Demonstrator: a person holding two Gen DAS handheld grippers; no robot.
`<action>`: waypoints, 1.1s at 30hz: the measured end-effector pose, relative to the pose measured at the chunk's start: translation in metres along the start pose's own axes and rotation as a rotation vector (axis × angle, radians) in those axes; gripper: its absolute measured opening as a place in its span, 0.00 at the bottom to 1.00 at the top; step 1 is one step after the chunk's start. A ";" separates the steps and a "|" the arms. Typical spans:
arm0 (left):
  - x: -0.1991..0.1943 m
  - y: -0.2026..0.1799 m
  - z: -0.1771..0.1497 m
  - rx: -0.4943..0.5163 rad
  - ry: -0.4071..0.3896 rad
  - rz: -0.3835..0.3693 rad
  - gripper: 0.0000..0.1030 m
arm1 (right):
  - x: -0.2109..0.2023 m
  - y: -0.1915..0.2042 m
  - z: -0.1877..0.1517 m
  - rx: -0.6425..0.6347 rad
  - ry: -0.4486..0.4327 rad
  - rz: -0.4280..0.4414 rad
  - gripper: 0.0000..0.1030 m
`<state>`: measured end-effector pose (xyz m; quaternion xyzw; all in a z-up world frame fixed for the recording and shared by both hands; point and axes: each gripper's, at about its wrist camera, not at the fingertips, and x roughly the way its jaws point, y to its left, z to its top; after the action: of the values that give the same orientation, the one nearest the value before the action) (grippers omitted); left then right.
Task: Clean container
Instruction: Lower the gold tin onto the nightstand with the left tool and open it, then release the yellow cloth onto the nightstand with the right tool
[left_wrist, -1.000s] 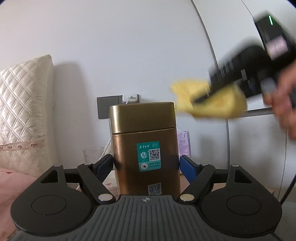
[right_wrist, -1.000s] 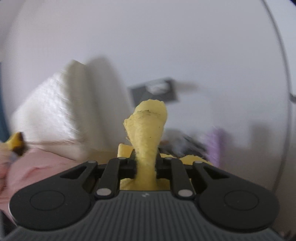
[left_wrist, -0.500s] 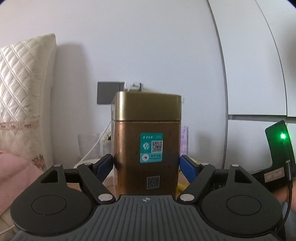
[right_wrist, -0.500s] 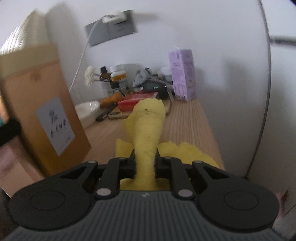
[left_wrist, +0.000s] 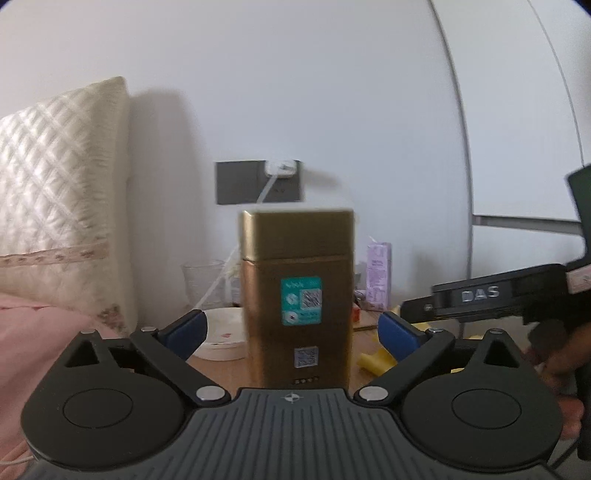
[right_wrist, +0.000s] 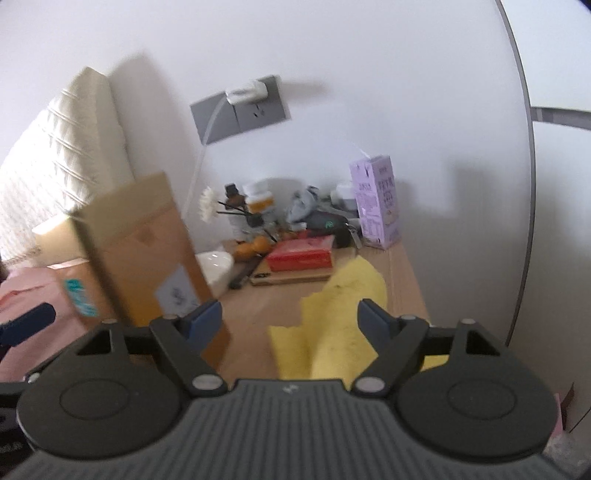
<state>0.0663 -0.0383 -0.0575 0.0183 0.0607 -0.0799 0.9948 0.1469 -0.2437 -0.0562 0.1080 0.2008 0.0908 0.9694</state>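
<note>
The gold tin container (left_wrist: 295, 295) stands upright on the wooden table (right_wrist: 258, 306), lid on and teal sticker facing me. My left gripper (left_wrist: 291, 330) is open, with its blue fingertips (left_wrist: 184, 328) spread to either side of the tin and a gap on each side. In the right wrist view the tin (right_wrist: 140, 251) is on the left. My right gripper (right_wrist: 290, 319) is open over the table. The yellow cloth (right_wrist: 343, 317) lies crumpled on the table beside its right finger. A corner of the cloth (left_wrist: 373, 360) also shows in the left wrist view, below the right gripper's body (left_wrist: 480, 295).
A white bowl (right_wrist: 216, 269), red box (right_wrist: 301, 253), purple carton (right_wrist: 376, 206) and small bottles (right_wrist: 255, 206) crowd the back of the table by the wall. A quilted headboard (left_wrist: 55, 203) and pink bedding (left_wrist: 33, 332) lie to the left. A person's hand (left_wrist: 561, 365) holds the right gripper.
Both grippers have opened. The left let go of the tin, which now stands on the table. The right released the yellow cloth, which lies on the table.
</note>
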 end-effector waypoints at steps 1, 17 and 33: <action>-0.006 0.003 0.004 -0.010 0.008 0.014 0.97 | -0.008 0.004 0.001 0.004 -0.001 0.007 0.79; -0.077 0.035 0.047 -0.053 0.129 0.146 0.99 | -0.097 0.049 0.003 0.022 -0.029 0.051 0.79; -0.090 0.042 0.054 -0.054 0.148 0.176 1.00 | -0.113 0.061 -0.008 0.003 -0.015 0.008 0.83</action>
<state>-0.0085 0.0142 0.0079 0.0025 0.1342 0.0112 0.9909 0.0334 -0.2088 -0.0065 0.1108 0.1930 0.0938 0.9704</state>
